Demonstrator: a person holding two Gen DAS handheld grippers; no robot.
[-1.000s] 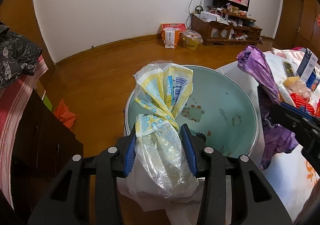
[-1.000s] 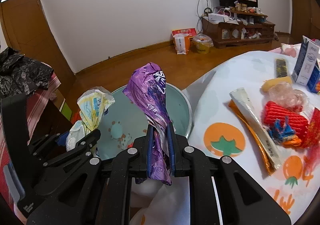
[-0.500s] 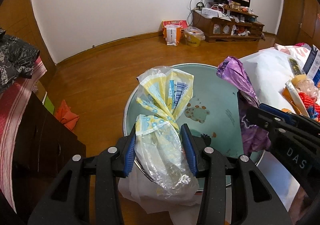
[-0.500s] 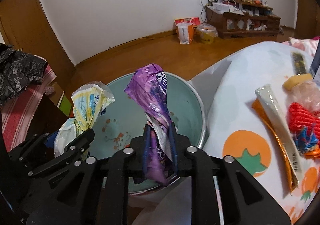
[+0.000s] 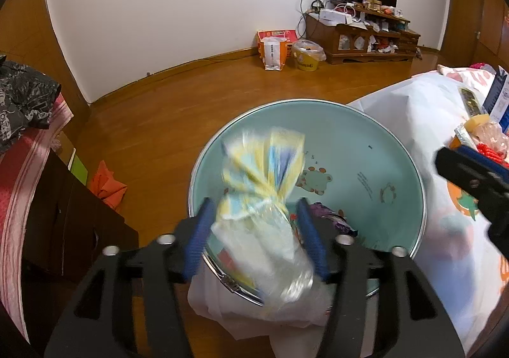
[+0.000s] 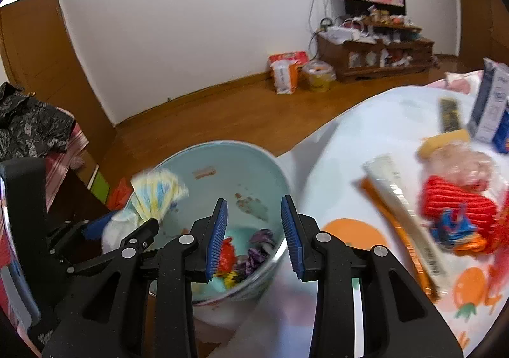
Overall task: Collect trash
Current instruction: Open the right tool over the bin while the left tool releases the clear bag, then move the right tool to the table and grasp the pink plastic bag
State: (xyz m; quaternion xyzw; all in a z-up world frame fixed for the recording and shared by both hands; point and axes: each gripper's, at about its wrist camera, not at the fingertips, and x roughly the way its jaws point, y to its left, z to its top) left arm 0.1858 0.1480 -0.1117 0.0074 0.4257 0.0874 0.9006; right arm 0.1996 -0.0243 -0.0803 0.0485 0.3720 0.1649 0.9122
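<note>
Left tool opening, blurred yellow-and-clear plastic wrapper loose between pads above round teal basin. Right tool opening, empty; crumpled purple wrapper lying inside basin.

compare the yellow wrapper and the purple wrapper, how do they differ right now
The yellow wrapper sits between the opening left gripper jaws, above the basin; the purple wrapper already lies at the basin's bottom, clear of the opening right gripper. The yellow one stands stretched upward and motion-blurred; the purple one lies crumpled. Both are crinkly plastic packaging.
</note>
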